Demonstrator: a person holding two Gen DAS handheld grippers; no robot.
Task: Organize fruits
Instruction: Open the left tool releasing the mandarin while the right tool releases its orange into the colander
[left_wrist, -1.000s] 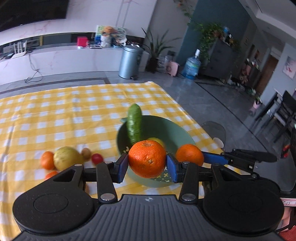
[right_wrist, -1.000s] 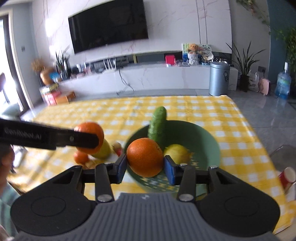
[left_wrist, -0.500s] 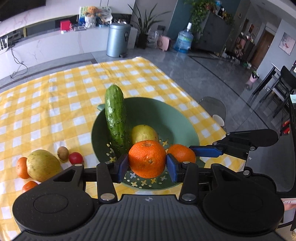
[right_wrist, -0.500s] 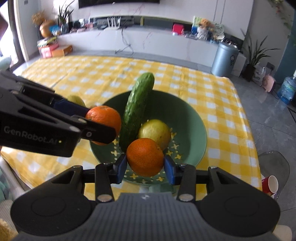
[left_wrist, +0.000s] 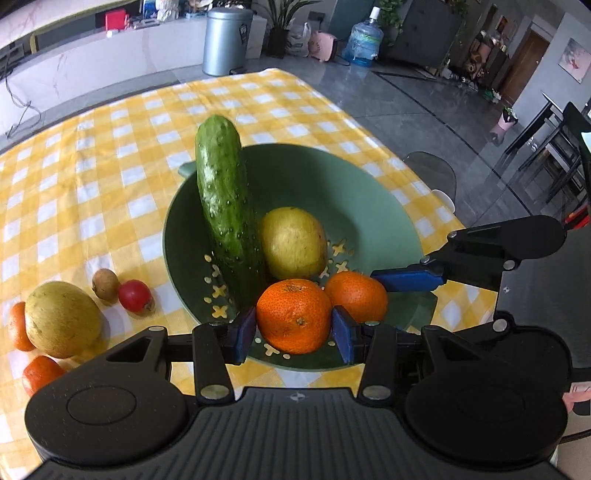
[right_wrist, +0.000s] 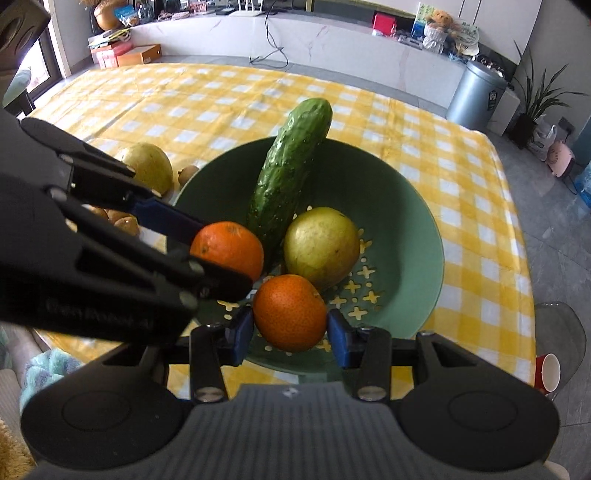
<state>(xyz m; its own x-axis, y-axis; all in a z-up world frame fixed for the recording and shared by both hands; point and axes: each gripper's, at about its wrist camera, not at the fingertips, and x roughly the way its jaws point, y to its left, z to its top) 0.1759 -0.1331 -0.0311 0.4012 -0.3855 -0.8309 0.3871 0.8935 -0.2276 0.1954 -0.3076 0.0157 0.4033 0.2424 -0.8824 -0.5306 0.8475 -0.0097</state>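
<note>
Now, with each gripper clamped on a tangerine, left gripper (left_wrist: 294, 332) and right gripper (right_wrist: 290, 330) low over the green bowl (left_wrist: 376, 206), part the jaws gently so neither fruit knocks the cucumber (left_wrist: 225, 206).

I am in a home, in an open living and dining room. My counter (right_wrist: 461, 177) wears a yellow checked cloth. Beyond it runs a long white marble media ledge (right_wrist: 332, 40) holding a teddy bear (right_wrist: 437, 24), a router and boxes. Right of the ledge stand a steel pedal bin (right_wrist: 474, 94) and a potted plant (right_wrist: 535, 99). Farther right of the bin sits a water jug (left_wrist: 364, 37) (blue, on the grey tiled floor), with dark dining chairs (left_wrist: 554, 144) beyond.
</note>
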